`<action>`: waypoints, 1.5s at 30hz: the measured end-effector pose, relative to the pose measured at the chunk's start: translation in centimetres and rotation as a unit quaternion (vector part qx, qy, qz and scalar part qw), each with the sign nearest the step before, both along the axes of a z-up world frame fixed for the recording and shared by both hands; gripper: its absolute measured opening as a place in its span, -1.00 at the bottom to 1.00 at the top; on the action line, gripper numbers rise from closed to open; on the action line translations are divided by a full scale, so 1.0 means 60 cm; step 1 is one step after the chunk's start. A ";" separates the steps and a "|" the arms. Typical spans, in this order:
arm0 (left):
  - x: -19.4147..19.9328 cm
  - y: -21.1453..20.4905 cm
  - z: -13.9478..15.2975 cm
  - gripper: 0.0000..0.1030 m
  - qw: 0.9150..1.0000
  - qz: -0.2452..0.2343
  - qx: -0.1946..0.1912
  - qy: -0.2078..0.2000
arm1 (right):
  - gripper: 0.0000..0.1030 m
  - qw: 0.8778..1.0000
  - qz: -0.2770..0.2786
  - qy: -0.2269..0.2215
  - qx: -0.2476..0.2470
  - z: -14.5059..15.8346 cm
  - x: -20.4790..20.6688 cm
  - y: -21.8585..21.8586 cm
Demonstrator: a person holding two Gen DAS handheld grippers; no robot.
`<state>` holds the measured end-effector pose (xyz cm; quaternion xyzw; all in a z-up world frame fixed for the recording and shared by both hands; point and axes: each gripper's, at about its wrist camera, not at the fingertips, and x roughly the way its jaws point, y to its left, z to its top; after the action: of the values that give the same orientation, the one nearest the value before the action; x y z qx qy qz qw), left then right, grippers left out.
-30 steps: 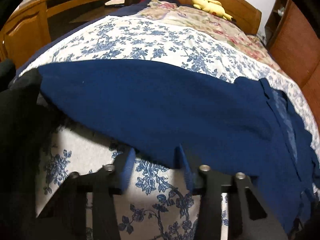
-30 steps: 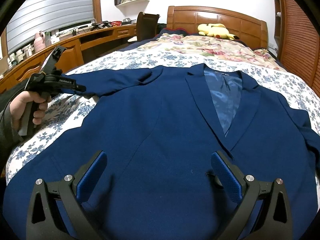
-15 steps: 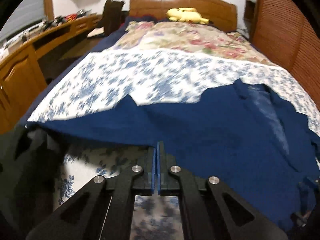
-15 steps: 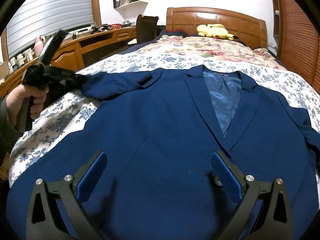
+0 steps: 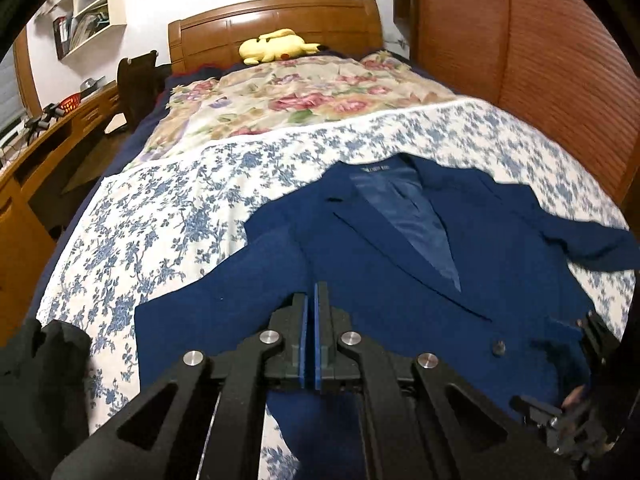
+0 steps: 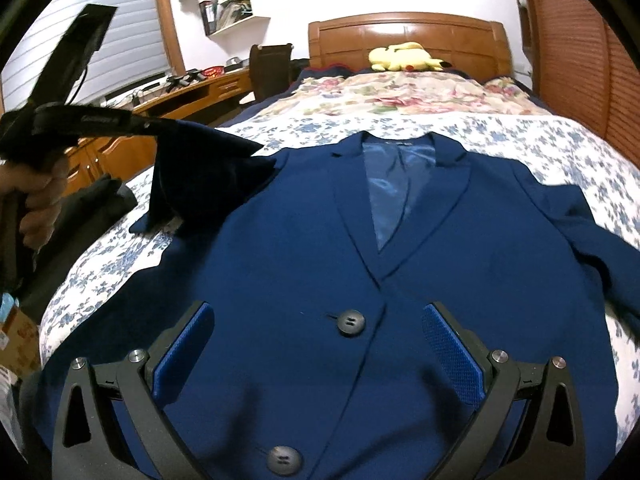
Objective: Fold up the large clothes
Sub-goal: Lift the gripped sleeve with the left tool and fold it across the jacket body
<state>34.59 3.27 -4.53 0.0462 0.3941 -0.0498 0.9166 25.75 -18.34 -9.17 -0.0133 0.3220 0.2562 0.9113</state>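
Note:
A navy blue jacket (image 6: 400, 280) lies face up on the bed, lapels and lining toward the headboard, with two dark buttons (image 6: 351, 322) down its front. My left gripper (image 5: 314, 292) is shut on the jacket's left sleeve (image 5: 224, 320). In the right wrist view the left gripper (image 6: 160, 126) holds that sleeve (image 6: 200, 176) lifted off the bedspread, the cloth hanging toward the jacket's shoulder. My right gripper (image 6: 317, 312) stands open just above the jacket's lower front, nothing between its blue pads (image 6: 452, 356).
The bed has a blue-flowered sheet (image 5: 168, 220) and a rose quilt (image 5: 300, 96). A yellow plush toy (image 5: 276, 46) lies by the headboard. A wooden desk (image 6: 192, 92) and chair (image 5: 138, 80) stand left, slatted wooden doors (image 5: 540, 60) right. A black garment (image 5: 40, 360) lies at the bed's left edge.
My left gripper closed on the sleeve's edge, then lifted it and carried it toward the jacket's body. My right gripper crept forward over the jacket front, still open.

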 end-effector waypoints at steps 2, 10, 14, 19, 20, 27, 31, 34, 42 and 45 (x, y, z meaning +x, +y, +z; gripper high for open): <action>-0.009 0.000 -0.002 -0.94 1.000 -0.001 0.008 0.003 | 1.00 1.000 0.001 -0.001 -0.001 0.003 -0.004 0.002; -0.061 0.048 -0.005 -0.32 1.000 0.009 0.020 -0.018 | 1.00 0.999 0.011 -0.013 -0.030 0.003 -0.009 0.025; -0.068 0.114 -0.040 -0.31 0.999 0.034 0.019 -0.003 | 1.00 0.999 0.013 -0.012 -0.035 0.001 -0.007 0.028; -0.048 0.190 -0.109 -0.30 0.996 0.075 0.002 0.036 | 1.00 0.999 0.008 -0.006 -0.045 -0.007 -0.001 0.032; -0.043 0.204 -0.125 -0.30 0.996 0.082 0.001 0.045 | 1.00 0.999 0.007 -0.005 -0.048 -0.007 -0.003 0.034; -0.024 0.263 -0.195 -0.30 0.991 0.111 0.009 0.079 | 1.00 0.999 0.009 0.000 -0.054 -0.012 0.004 0.044; -0.010 0.292 -0.223 -0.30 0.988 0.118 -0.008 0.102 | 1.00 0.998 0.013 0.003 -0.058 -0.014 0.007 0.046; -0.004 0.298 -0.227 0.10 0.987 0.129 0.004 0.099 | 1.00 0.998 0.016 0.002 -0.062 -0.014 0.006 0.048; 0.003 0.308 -0.229 0.28 0.984 0.152 -0.002 0.099 | 1.00 0.998 0.016 -0.001 -0.057 -0.013 0.006 0.043; 0.003 0.306 -0.227 0.28 0.983 0.155 -0.001 0.099 | 1.00 0.998 0.016 -0.002 -0.057 -0.014 0.004 0.045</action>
<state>34.77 21.63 -18.17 -0.0216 0.4853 0.0876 0.8697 26.01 -15.62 -9.99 -0.0712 0.3342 0.2517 0.9055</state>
